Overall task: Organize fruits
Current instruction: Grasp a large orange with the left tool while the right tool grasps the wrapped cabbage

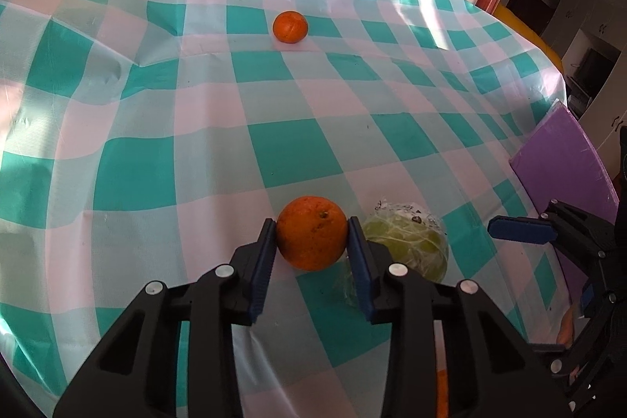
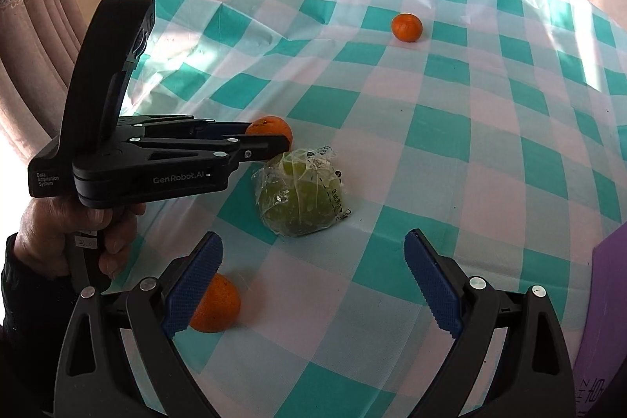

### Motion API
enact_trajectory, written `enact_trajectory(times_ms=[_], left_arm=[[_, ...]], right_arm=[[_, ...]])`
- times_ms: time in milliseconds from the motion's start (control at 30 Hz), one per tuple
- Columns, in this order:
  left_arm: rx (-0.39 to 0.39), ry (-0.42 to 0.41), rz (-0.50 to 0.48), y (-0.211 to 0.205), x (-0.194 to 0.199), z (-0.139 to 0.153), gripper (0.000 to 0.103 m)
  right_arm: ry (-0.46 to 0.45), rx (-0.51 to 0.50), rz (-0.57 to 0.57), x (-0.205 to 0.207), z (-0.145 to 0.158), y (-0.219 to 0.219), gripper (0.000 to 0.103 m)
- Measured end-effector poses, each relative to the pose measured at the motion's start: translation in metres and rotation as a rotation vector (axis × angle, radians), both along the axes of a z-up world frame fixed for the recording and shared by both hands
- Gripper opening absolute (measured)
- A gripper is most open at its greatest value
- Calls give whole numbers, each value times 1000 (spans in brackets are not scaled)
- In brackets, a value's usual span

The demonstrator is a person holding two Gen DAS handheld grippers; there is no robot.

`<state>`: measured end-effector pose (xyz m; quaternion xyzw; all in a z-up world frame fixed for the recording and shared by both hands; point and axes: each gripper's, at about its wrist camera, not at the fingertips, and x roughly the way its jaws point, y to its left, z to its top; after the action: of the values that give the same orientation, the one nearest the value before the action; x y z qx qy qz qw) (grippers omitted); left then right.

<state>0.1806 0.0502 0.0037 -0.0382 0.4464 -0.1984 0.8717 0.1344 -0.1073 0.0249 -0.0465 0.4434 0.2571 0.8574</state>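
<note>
Left tongs (image 1: 309, 237) pinching round orange fruit (image 1: 312, 232) resting on checked desk (image 1: 274, 151), beside plastic-wrapped green fruit (image 2: 299, 196). Right tongs (image 2: 313, 285) spread wide, empty, near second orange (image 2: 215, 304). Small tangerine (image 2: 407, 27) toward far desk edge, ungathered.

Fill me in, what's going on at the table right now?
A person is sorting fruit with two handheld tongs. The left tongs are shut on an orange resting on the checked tablecloth, right beside a plastic-wrapped green fruit. The right tongs are open and hold nothing, with another orange next to their left finger. A small mandarin sits alone farther out. A purple board lies at the table's edge.
</note>
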Motion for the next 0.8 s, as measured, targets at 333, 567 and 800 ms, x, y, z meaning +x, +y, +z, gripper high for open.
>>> enact_trajectory(times_ms=[333,567,800], left_arm=[[36,-18,82,18,0,3,35],[52,-23,101,24,-2,3,35],[61,-24,103,24,-4,3,35]], right_arm=[[6,-22,-3,22,-8,21,88],[-4,-60,13,27,-13,32,76],[-47,-121,56,22,-14,43,59]])
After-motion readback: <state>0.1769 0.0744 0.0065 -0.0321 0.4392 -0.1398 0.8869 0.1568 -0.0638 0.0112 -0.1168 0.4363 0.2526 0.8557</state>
